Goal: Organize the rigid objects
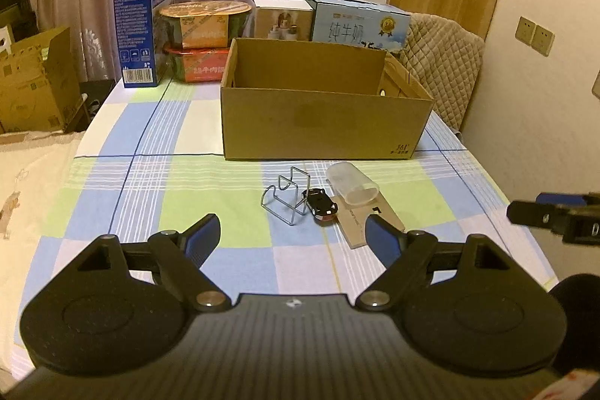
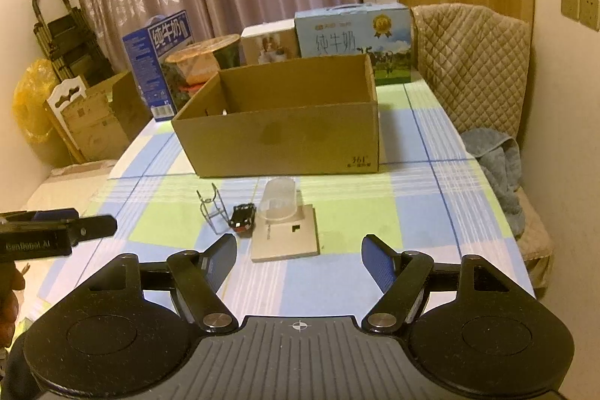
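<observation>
On the checked cloth of the desk (image 1: 157,197), four small rigid things were seen gathered in a tight group just in front of an open cardboard box (image 1: 322,122): a bent wire stand (image 1: 285,197), a toy car (image 1: 321,206) just beside it, a clear plastic cup (image 1: 352,185) lying on its side, and a flat square plate (image 2: 285,238) under the cup's mouth. The cup was seen resting partly on the plate, with the car touching or nearly touching the plate's edge. The grouping was judged to be a ready supply for the box, which stood nearest of all containers and was presumably meant to receive them.

Little of the box's inside was shown; its floor was hidden by the near wall, so whether anything lay in it could not be told. Behind it, milk cartons and stacked food tubs were lined up, apart from the task.

The left gripper (image 1: 292,235) and the right gripper (image 2: 299,252) were both held above the near desk, fingers spread wide, nothing between them. Both were aimed at the group, probably so that an approach could be made from either side.
</observation>
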Tool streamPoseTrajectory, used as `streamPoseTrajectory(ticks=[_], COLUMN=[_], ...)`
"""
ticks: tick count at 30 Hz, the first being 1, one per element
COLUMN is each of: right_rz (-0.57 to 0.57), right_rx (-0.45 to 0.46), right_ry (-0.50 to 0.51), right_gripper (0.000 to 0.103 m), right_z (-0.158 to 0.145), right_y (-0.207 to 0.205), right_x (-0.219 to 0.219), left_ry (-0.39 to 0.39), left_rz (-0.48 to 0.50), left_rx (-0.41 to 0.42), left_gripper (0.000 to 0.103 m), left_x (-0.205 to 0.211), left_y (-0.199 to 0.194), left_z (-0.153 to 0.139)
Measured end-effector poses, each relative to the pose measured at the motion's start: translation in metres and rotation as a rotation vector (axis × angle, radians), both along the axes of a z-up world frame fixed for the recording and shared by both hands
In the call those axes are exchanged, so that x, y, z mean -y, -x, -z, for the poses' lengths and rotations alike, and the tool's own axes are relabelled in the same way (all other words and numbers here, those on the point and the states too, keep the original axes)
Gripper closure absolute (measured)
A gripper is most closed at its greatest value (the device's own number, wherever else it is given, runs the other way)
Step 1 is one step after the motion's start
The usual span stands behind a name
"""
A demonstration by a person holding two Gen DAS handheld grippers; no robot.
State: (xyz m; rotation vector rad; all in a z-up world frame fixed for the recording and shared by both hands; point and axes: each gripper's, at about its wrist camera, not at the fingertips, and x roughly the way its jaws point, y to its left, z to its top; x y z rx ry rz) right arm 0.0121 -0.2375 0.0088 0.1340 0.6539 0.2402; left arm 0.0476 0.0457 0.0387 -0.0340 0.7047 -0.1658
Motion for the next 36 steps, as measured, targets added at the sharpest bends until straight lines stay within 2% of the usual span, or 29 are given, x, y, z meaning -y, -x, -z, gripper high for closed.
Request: streamPoseTrajectory(ticks=[15, 24, 27, 29, 36], right_rz=[-0.002, -0.011, -0.014, -0.011, -0.008], right_rx=[-0.045, -0.061, -0.066, -0.067, -0.088], right_ry=[0.011, 0.014, 0.018, 0.022, 0.057], right_gripper=[0.032, 0.032, 0.029, 0.023, 0.015], right_z=[0.018, 0.032, 0.039, 0.044, 0.069], right_y=[-0.006, -0.017, -0.024, -0.030, -0.060], right_x=[-0.007, -0.012, -0.015, -0.017, -0.028], left_ry=[-0.016, -0.028, -0.037, -0.052, -0.088], left_rz=[0.069, 0.144, 0.172, 0.190, 0.232], left_rx=[-0.015, -0.032, -0.036, -0.039, -0.054], left_gripper=[0.021, 0.021, 0.021, 0.018, 0.012], left_x=[-0.001, -0.006, -0.007, -0.009, -0.016], left_y=[-0.011, -0.032, -0.041, -0.050, -0.085], left_z=[0.012, 0.030, 0.037, 0.044, 0.071])
